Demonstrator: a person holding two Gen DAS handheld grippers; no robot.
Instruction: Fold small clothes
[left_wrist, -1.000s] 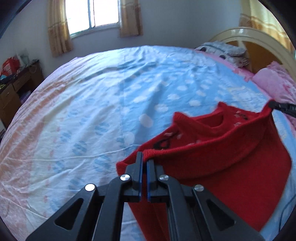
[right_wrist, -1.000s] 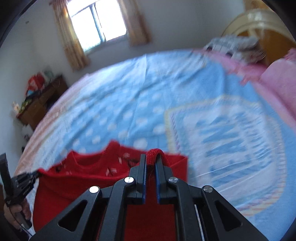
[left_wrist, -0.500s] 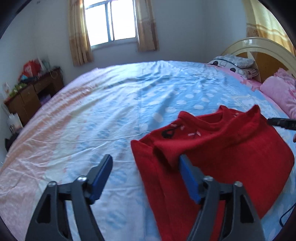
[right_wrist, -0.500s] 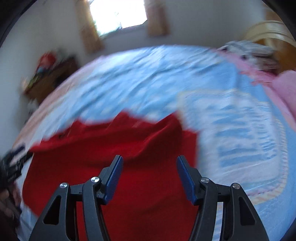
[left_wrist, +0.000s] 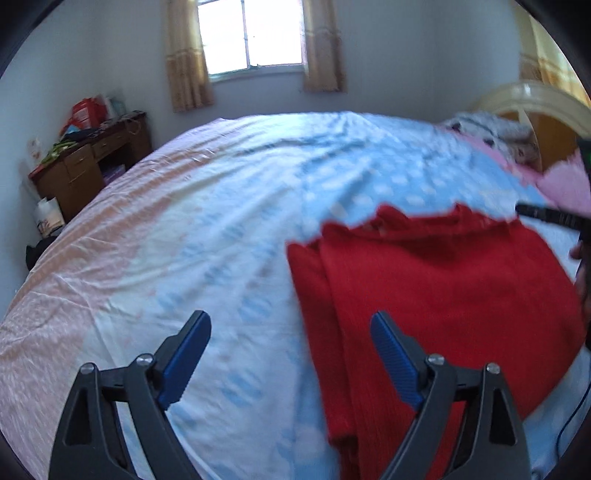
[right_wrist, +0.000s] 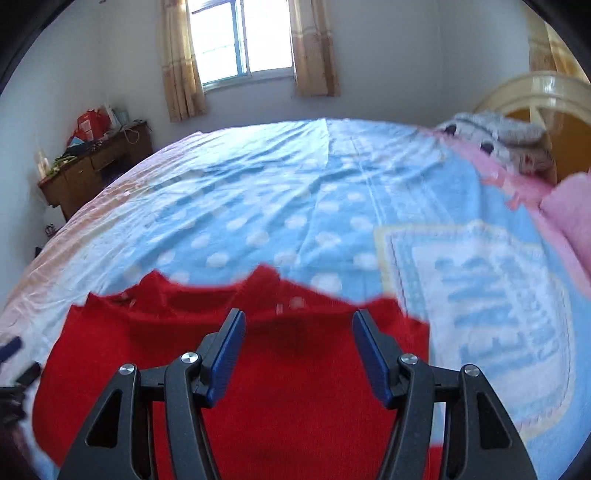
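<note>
A small red knit sweater (left_wrist: 443, 288) lies folded on the bed's blue dotted sheet (left_wrist: 258, 192), its collar toward the window. My left gripper (left_wrist: 291, 332) is open and empty, above the sheet at the sweater's left edge. My right gripper (right_wrist: 297, 328) is open and empty, just above the sweater (right_wrist: 295, 387) near its collar. The right gripper's tip (left_wrist: 550, 216) shows at the right edge of the left wrist view. The left gripper's tip (right_wrist: 11, 350) shows at the left edge of the right wrist view.
A wooden desk (left_wrist: 88, 162) with clutter stands left of the bed. A curtained window (right_wrist: 240, 40) is in the far wall. A pink pillow (right_wrist: 569, 210), a grey soft toy (right_wrist: 498, 136) and the headboard (right_wrist: 546, 96) are at the right.
Both grippers let go of the sweater's shoulders and opened. The sweater dropped flat onto the bed, and both grippers drew back from it.
</note>
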